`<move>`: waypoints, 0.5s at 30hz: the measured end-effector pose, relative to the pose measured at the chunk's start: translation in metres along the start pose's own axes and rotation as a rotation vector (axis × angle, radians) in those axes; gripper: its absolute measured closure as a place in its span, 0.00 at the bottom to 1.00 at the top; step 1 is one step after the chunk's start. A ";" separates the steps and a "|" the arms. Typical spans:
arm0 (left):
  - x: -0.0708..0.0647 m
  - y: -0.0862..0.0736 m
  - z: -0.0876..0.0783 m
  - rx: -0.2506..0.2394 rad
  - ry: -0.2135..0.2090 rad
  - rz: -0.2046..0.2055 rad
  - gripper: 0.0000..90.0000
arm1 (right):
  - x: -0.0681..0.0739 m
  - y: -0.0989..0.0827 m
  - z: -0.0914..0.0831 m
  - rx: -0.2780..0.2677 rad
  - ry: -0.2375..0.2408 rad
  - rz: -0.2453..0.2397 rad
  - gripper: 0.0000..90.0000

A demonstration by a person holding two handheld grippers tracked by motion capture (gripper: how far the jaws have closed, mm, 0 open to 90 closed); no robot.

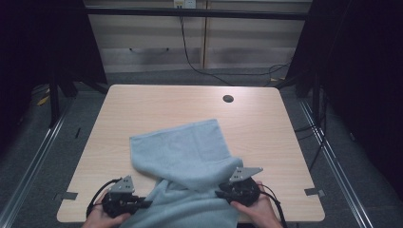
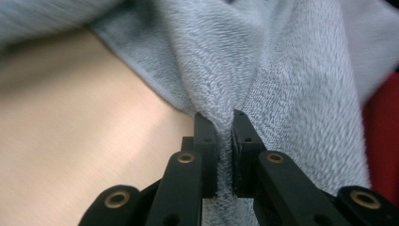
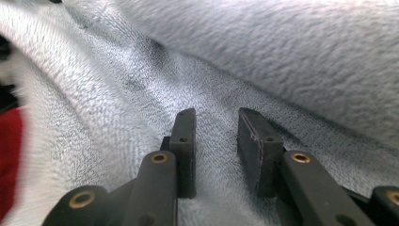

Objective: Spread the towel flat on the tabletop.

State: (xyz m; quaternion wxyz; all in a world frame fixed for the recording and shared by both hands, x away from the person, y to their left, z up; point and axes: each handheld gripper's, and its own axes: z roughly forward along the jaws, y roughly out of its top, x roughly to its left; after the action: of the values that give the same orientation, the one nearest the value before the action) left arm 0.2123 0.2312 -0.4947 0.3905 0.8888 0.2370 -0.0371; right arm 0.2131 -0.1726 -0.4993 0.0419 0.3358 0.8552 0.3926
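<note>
A light blue towel (image 1: 185,152) lies rumpled on the wooden table (image 1: 142,104), its near part draped over the front edge between my hands. My left gripper (image 1: 147,203) sits at the towel's near left edge. In the left gripper view its jaws (image 2: 225,123) are pinched on a raised fold of the towel (image 2: 263,61). My right gripper (image 1: 218,194) points left at the towel's near right side. In the right gripper view its jaws (image 3: 217,117) stand apart over the flat towel (image 3: 282,56), with no cloth pressed between them.
A round cable hole (image 1: 228,99) sits near the table's far edge. Bare wood runs left, right and beyond the towel. Something red (image 2: 381,141) shows past the towel below the table's front edge. Black cables trail on the floor behind the table (image 1: 209,71).
</note>
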 end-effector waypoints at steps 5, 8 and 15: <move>-0.015 -0.012 -0.014 -0.033 -0.048 0.006 0.90 | 0.028 -0.011 -0.004 0.020 0.105 -0.012 0.75; -0.007 -0.006 -0.020 -0.111 -0.072 -0.009 0.85 | 0.033 -0.002 -0.011 -0.027 0.110 -0.035 0.75; 0.039 0.033 -0.001 -0.189 -0.022 -0.083 0.81 | -0.026 0.049 -0.017 -0.161 -0.005 0.011 0.79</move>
State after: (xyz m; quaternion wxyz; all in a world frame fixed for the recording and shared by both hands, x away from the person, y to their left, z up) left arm 0.2618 0.2280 -0.4816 0.4731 0.8370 0.2718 -0.0405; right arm 0.2534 -0.1766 -0.4580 0.0687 0.3368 0.8190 0.4594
